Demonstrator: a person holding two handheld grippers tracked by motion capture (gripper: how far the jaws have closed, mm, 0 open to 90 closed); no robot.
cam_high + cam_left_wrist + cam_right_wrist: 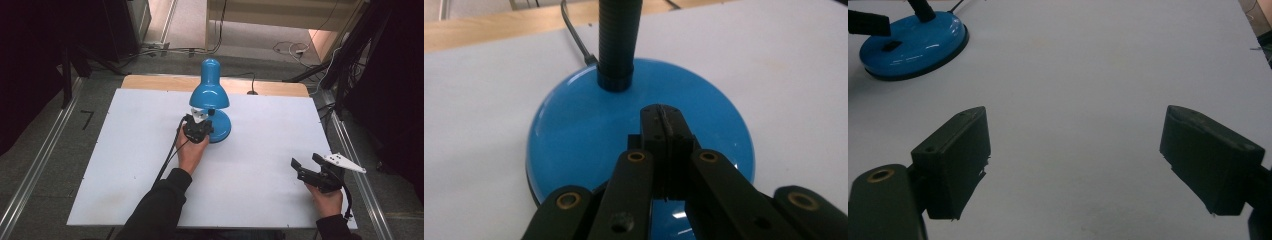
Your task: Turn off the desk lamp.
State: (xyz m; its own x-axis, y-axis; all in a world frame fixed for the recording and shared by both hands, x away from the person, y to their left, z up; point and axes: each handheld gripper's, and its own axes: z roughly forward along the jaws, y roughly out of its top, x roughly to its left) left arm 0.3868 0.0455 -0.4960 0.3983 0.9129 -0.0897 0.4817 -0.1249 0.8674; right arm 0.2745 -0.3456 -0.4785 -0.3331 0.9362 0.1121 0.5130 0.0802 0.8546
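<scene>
A blue lamp stands toward twelve o'clock on the white desk, its shade tipped forward over its round base. The left hand-held gripper sits at the base's seven o'clock edge, jaws pressed fully together with nothing between them, their tips over the glossy blue base just short of the black ribbed neck. The right hand-held gripper rests well apart at four o'clock, jaws spread wide over bare desk.
</scene>
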